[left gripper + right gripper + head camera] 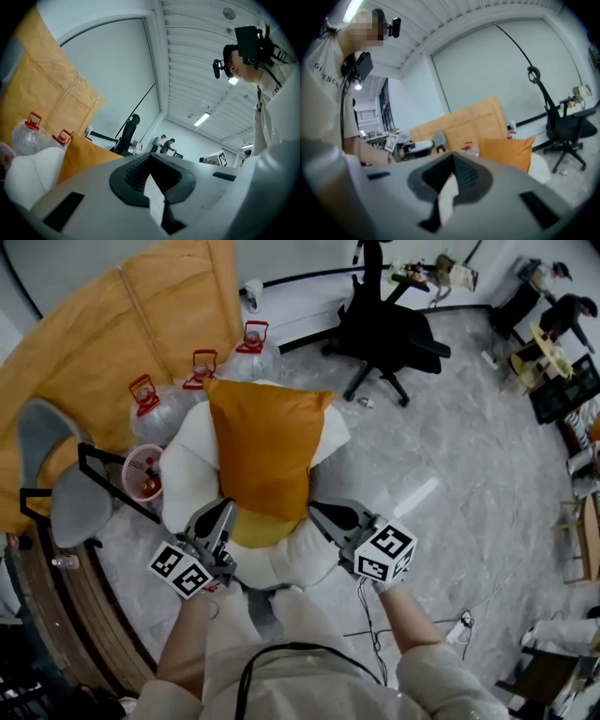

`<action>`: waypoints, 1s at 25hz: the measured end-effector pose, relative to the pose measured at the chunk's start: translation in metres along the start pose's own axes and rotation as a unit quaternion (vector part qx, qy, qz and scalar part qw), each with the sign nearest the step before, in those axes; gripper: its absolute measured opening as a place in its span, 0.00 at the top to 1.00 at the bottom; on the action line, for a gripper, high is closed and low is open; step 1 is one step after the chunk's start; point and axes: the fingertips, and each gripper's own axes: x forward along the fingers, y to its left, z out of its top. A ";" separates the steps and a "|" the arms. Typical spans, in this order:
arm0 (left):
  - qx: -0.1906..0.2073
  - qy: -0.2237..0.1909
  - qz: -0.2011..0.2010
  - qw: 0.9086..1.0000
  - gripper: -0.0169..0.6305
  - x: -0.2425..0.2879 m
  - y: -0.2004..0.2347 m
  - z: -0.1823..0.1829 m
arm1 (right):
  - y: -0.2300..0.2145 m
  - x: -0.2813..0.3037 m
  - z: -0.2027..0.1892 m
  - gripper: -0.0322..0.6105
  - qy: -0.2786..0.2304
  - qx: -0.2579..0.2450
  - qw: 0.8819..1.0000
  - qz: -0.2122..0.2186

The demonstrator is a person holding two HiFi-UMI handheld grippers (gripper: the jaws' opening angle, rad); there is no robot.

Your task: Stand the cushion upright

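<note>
In both gripper views the lower part of the orange cushion (267, 451) is cut off by the gripper bodies. It is propped upright on the white armchair (187, 474), long axis running up the backrest. The left claw (225, 509) and right claw (319, 513) are closed, empty, flanking its base. Water jugs (155, 409) crowd the left; bare floor (450, 456) is seen to the right.

A square orange fabric cushion (264, 451) stands on a white padded armchair (184, 474) at the centre. The left hand-held gripper (226, 508) sits just beside its lower left corner, the right hand-held gripper (316, 509) just beside its lower right. Clear plastic water jugs with red caps (155, 416) stand behind the armchair to the left, in front of a large tan panel (103, 343). A grey plastic chair (70, 501) is at the far left, and a black swivel office chair (389, 334) is behind to the right.
</note>
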 end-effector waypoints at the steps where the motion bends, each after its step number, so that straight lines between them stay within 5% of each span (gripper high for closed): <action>1: 0.003 0.004 -0.001 1.000 0.94 -0.002 -0.009 0.000 | 0.007 -0.003 0.002 0.93 0.001 -0.003 1.000 0.005; 9: 0.013 0.031 -0.017 0.999 0.94 -0.021 -0.056 0.013 | 0.053 -0.027 0.025 0.93 0.004 -0.024 0.999 0.027; 25: -0.009 0.062 -0.055 0.997 0.94 -0.102 -0.078 0.048 | 0.173 -0.019 0.025 0.93 -0.017 0.000 0.999 -0.033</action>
